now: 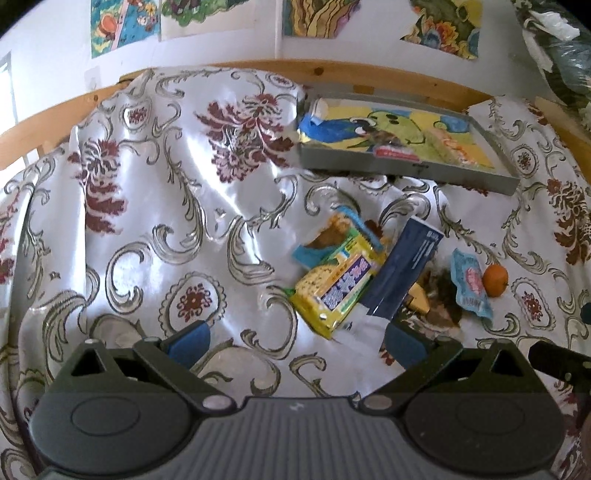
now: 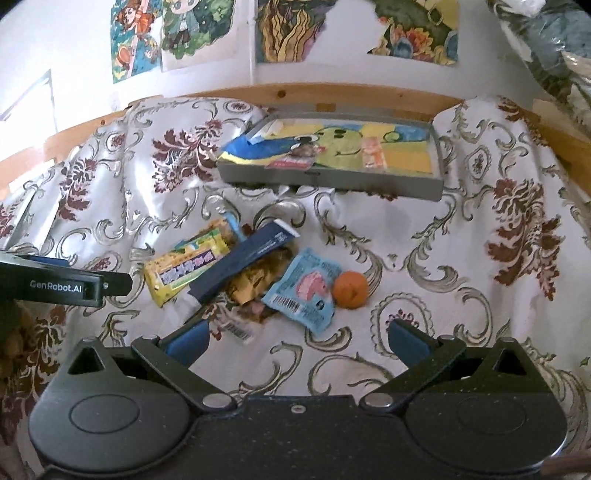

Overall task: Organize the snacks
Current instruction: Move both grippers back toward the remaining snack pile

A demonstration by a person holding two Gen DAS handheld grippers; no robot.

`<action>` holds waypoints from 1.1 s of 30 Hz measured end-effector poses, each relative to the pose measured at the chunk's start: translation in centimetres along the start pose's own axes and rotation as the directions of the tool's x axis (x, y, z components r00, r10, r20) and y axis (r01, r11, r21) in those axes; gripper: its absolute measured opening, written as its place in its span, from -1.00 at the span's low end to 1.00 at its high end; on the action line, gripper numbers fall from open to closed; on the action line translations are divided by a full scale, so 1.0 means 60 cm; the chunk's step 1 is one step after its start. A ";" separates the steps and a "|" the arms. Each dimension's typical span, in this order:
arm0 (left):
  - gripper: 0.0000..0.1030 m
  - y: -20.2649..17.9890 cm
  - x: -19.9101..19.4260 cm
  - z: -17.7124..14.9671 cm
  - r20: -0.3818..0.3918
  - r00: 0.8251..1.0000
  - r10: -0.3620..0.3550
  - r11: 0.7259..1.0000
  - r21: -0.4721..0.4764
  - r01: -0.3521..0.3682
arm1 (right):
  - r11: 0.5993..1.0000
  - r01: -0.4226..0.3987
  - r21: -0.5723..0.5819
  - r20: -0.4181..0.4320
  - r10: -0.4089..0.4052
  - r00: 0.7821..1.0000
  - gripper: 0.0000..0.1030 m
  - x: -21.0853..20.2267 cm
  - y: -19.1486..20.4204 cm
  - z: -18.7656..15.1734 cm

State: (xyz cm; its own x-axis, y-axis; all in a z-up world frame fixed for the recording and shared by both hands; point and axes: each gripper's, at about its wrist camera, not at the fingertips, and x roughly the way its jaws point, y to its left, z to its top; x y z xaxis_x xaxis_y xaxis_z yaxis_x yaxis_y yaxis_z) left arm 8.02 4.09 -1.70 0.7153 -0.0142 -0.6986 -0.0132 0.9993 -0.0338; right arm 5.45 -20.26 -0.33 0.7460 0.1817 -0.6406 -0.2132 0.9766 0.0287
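Down at the bottom of each wrist view the fingers stand spread wide with nothing between them: the left gripper (image 1: 295,338) hangs over bare patterned cloth, its blue pads (image 1: 192,341) apart, and the right gripper (image 2: 295,338) is parted the same way, low in its frame. Just above the right gripper's left finger lies a small heap of snacks on the floral cloth (image 2: 424,240) that covers the surface. In the heap, a yellow biscuit pack (image 2: 181,267) lies at the left, touching a dark blue packet (image 2: 240,260) that slants across it; under that sits a crumpled brown-and-gold wrapper (image 2: 255,284), though the blur makes its kind hard to tell. A light blue pouch (image 2: 303,291) with a pink picture lies to the right, its edge against a small orange fruit (image 2: 350,289). The left wrist view shows the same heap right of centre, with the biscuit pack (image 1: 336,288) nearest the left gripper's right finger and the fruit (image 1: 495,280) farthest right. Beyond the heap, in the upper middle of both frames, a shallow grey tray (image 2: 332,181) rests on the cloth, holding a few flat packets over a cartoon-printed lining. A wooden rail (image 2: 332,94) runs behind it, and drawings (image 2: 177,29) hang on the white wall above. The left gripper's black body (image 2: 55,284) shows at the left edge of the right wrist view.
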 end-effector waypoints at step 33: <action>0.99 -0.072 0.068 0.054 0.054 0.993 -0.107 0.989 0.105 0.101 | 0.999 0.030 0.031 -0.051 -0.029 0.998 0.99 0.094 -0.069 0.032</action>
State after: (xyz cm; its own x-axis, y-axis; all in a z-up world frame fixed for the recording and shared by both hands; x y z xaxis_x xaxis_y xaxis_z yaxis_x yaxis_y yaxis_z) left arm 13.26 -0.21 -2.13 0.7492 -0.1194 -0.6515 0.1325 0.9908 -0.0291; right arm 11.75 -23.04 -2.59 0.7190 0.1474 -0.6792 -0.1705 0.9848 0.0332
